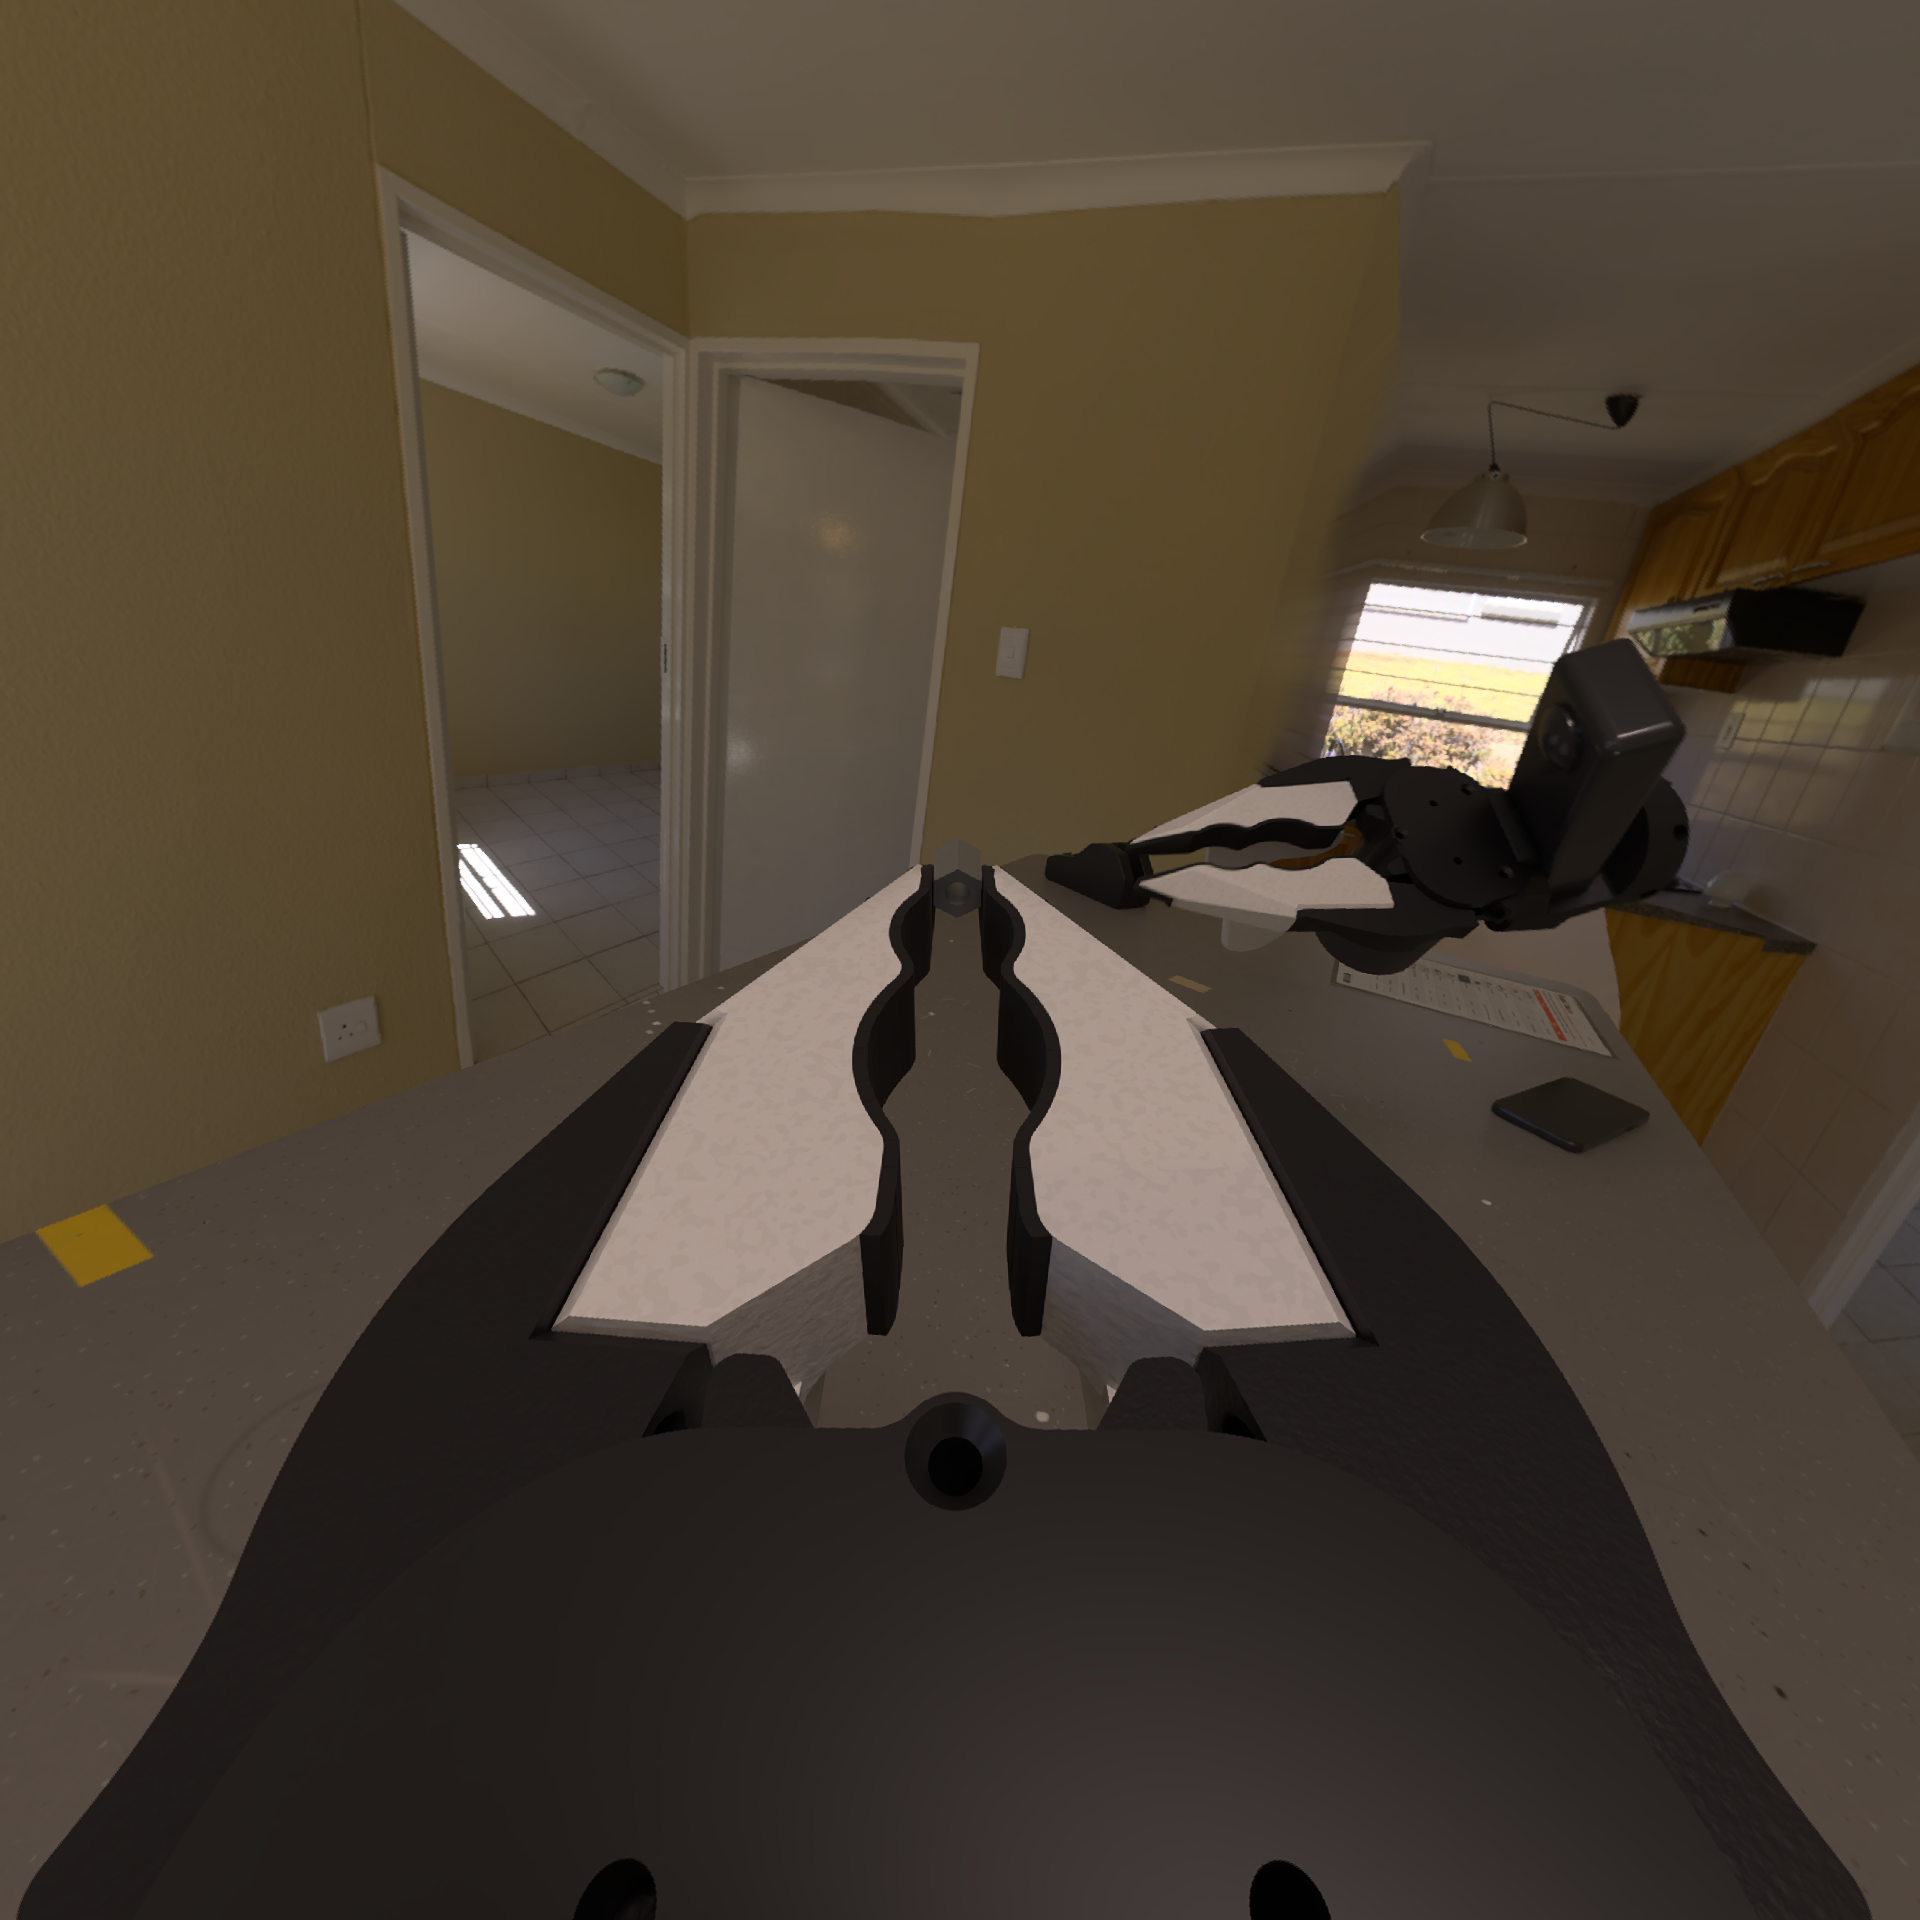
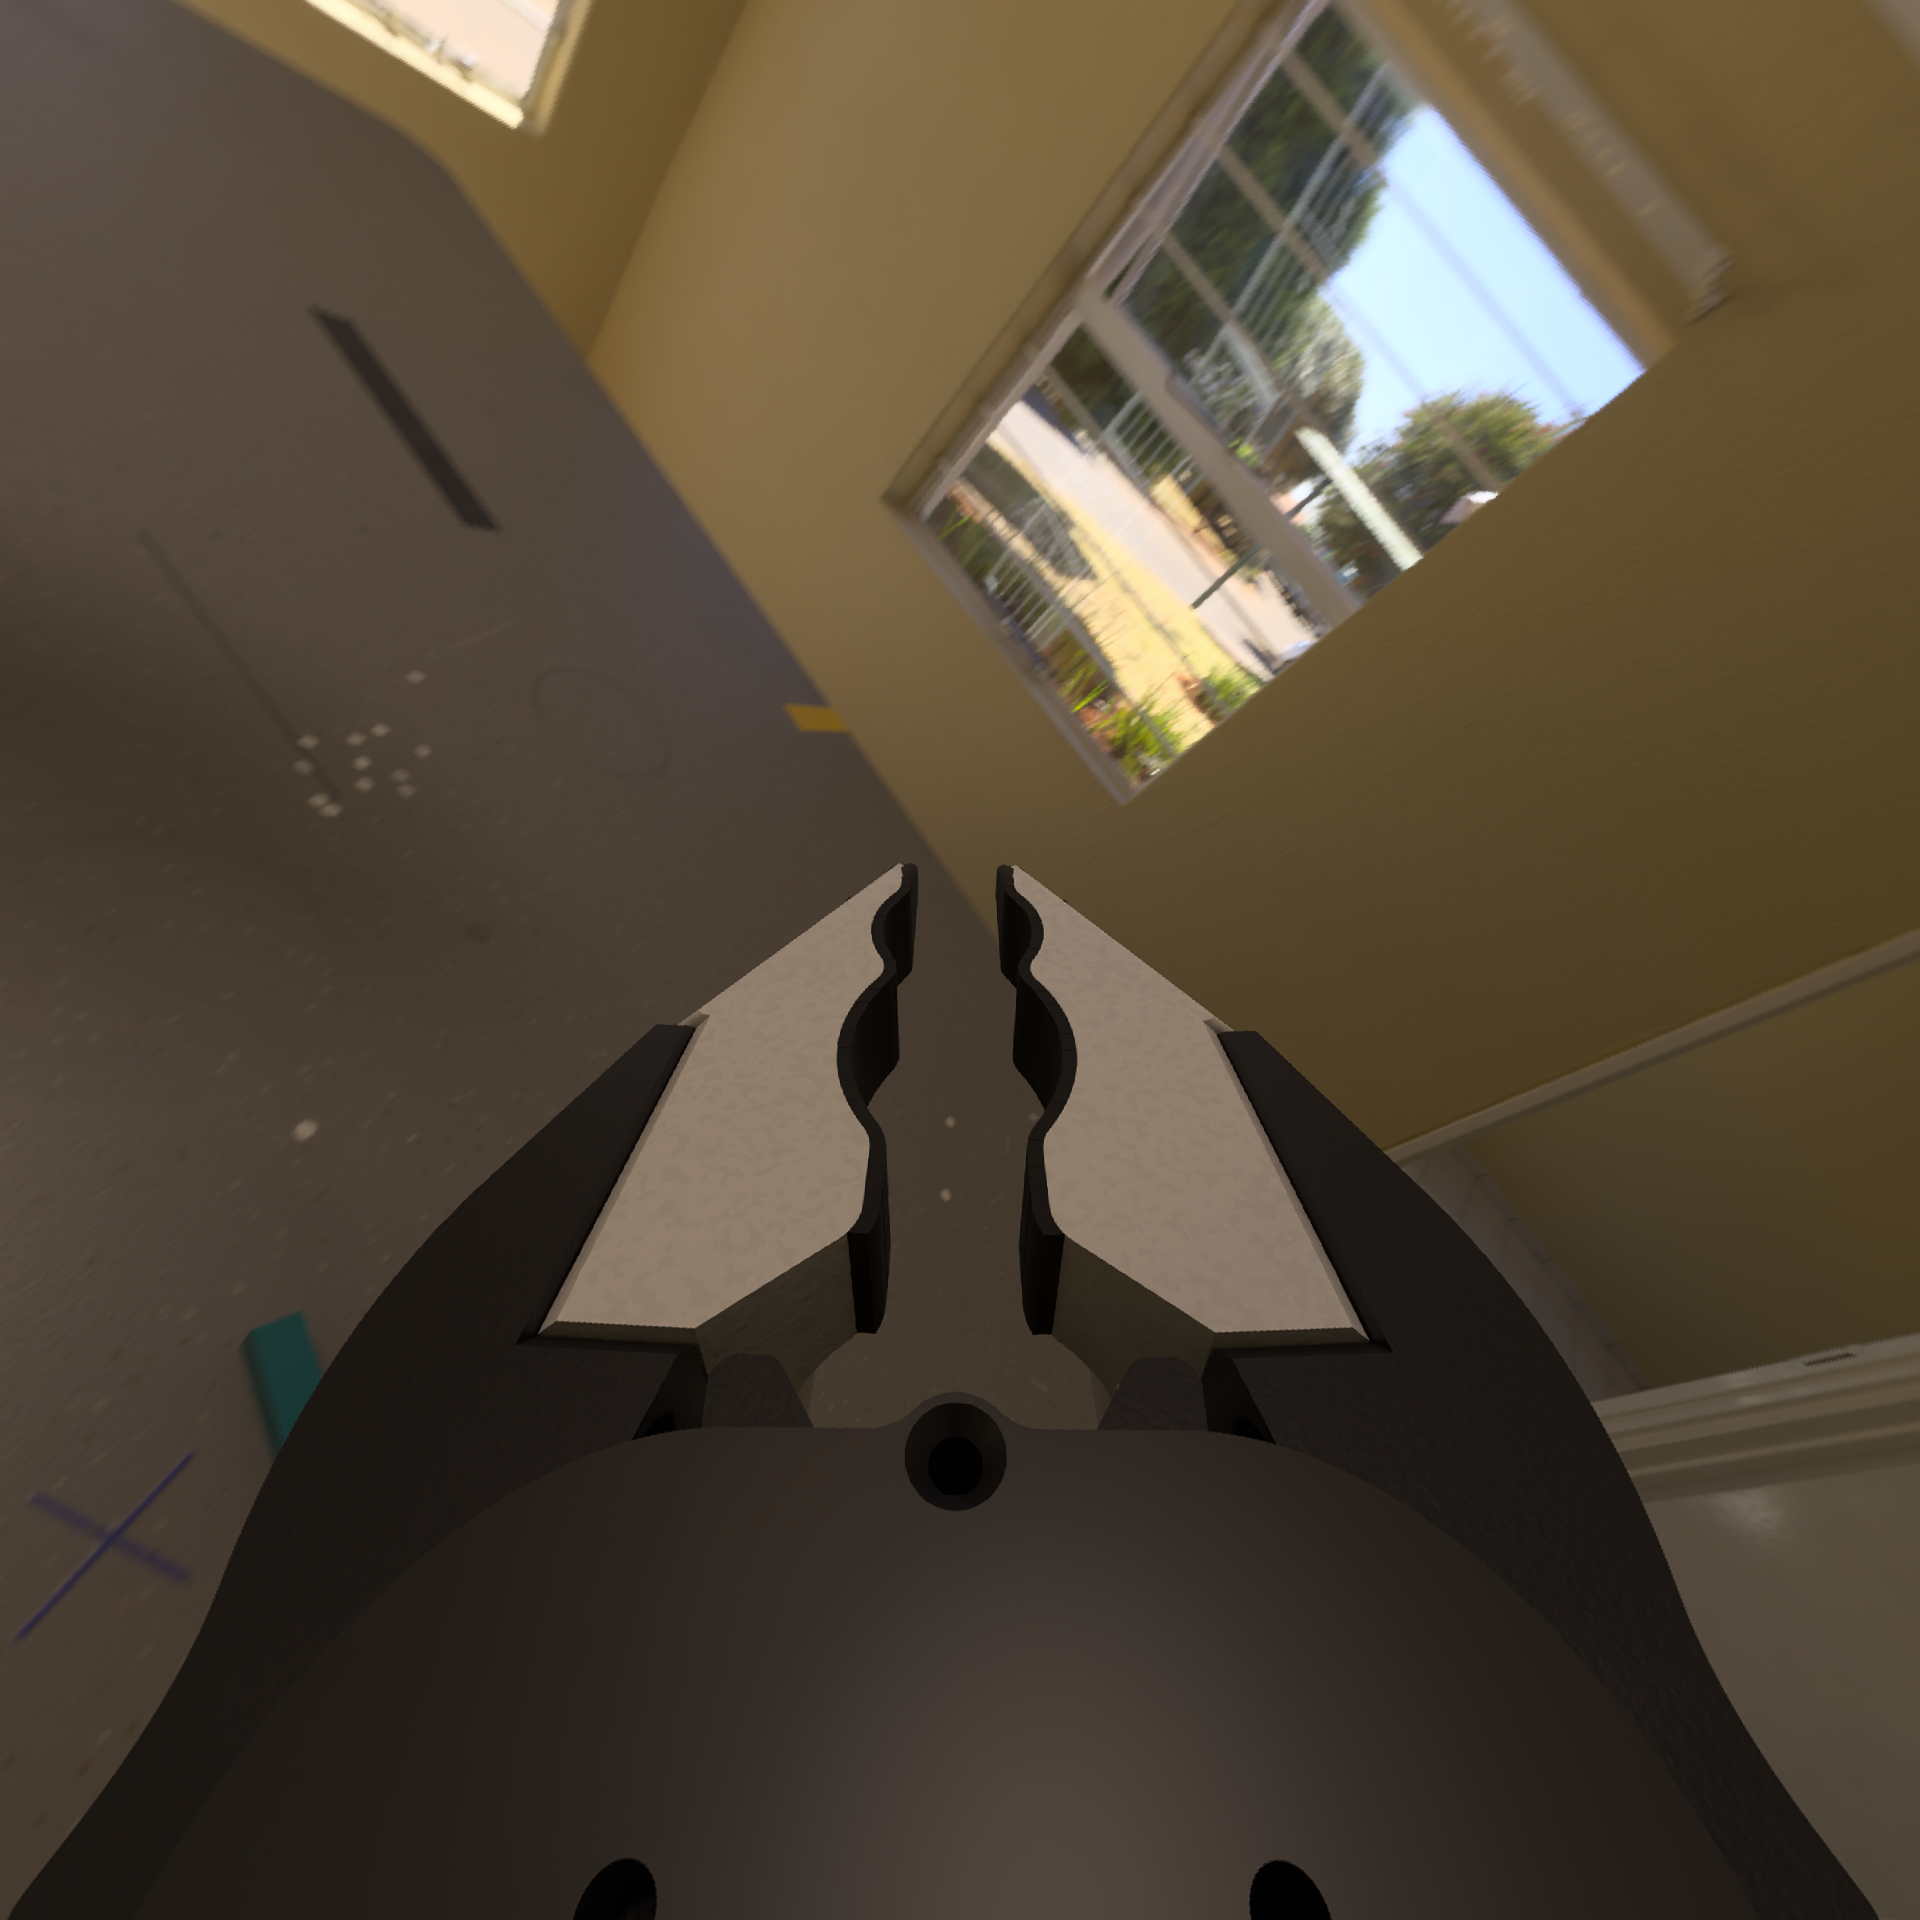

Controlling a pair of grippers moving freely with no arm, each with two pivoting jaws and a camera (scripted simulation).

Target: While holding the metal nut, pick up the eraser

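My left gripper (image 1: 954, 883) is shut on a small grey metal nut (image 1: 954, 891), held at its fingertips just above the grey counter (image 1: 312, 1351). My right gripper (image 2: 956, 873) is narrowly open and empty, rolled sideways and pointing past the counter's edge. It also shows at the right of the left wrist view (image 1: 1138, 868), low over the counter. A dark block (image 1: 1091, 878) lies by its fingertips there. A small teal block (image 2: 278, 1371) lies on the counter beside the right gripper's body, partly hidden. I cannot tell which of these is the eraser.
A dark flat phone-like slab (image 1: 1569, 1114) and a printed sheet (image 1: 1475, 1003) lie at the counter's right end. Yellow tape marks (image 1: 94, 1244) sit on the counter. The right wrist view shows a black strip (image 2: 405, 416), white specks (image 2: 358, 764) and a blue cross (image 2: 109, 1543).
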